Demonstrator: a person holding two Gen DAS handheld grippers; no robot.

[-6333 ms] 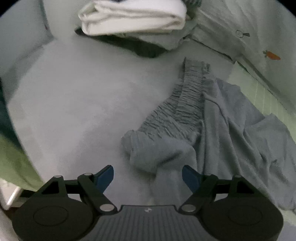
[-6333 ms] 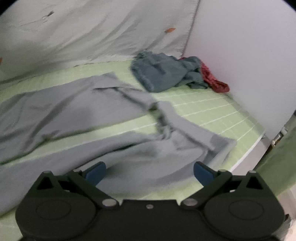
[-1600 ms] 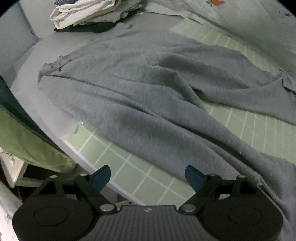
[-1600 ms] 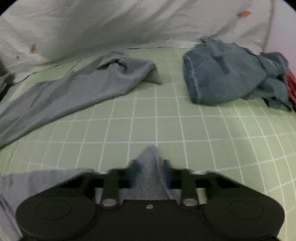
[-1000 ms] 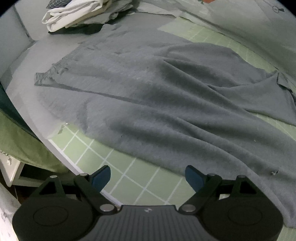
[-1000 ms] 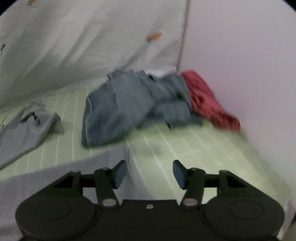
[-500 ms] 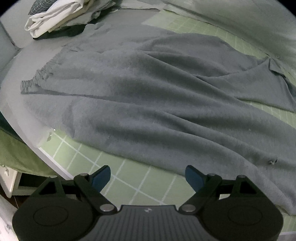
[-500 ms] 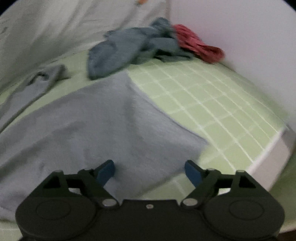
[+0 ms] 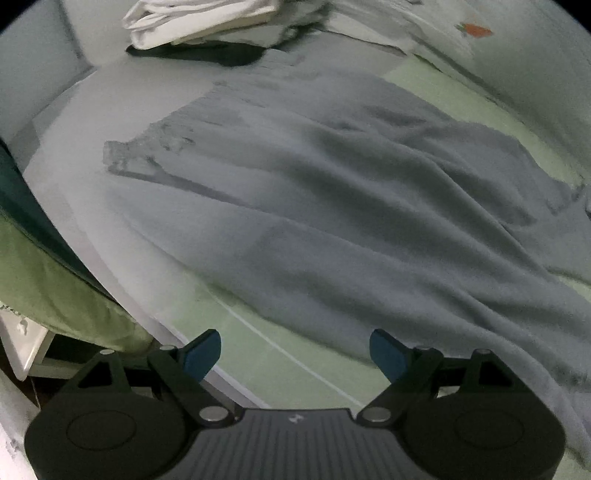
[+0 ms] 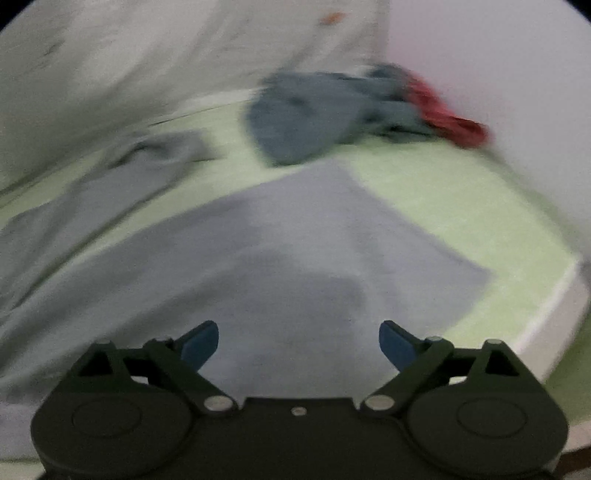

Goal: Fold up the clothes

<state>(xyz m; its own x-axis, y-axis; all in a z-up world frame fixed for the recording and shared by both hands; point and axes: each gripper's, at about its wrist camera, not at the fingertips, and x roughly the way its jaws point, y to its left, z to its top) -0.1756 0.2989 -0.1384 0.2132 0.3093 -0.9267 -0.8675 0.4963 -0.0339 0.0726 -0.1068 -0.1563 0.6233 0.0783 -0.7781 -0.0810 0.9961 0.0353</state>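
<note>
Grey trousers (image 9: 351, 206) lie spread flat across the bed, their gathered waistband (image 9: 147, 147) at the far left on the grey sheet. My left gripper (image 9: 295, 354) is open and empty, above the bed's near edge in front of the near trouser leg. In the right wrist view the near leg's end (image 10: 314, 251) lies flat on the green checked sheet (image 10: 461, 206). The other leg (image 10: 122, 173) lies at the left. My right gripper (image 10: 298, 345) is open and empty just above the near leg. This view is blurred.
Folded white clothes (image 9: 199, 18) sit on a dark garment at the far left. A blue denim heap (image 10: 325, 110) and a red garment (image 10: 450, 118) lie by the white wall. A pale patterned quilt (image 9: 517, 55) runs along the back. The bed edge (image 10: 554, 295) drops at the right.
The right gripper let go of the trouser leg end, opened wide and drew back over the leg. The trousers went from bunched to spread flat. The left view shifted toward the waistband.
</note>
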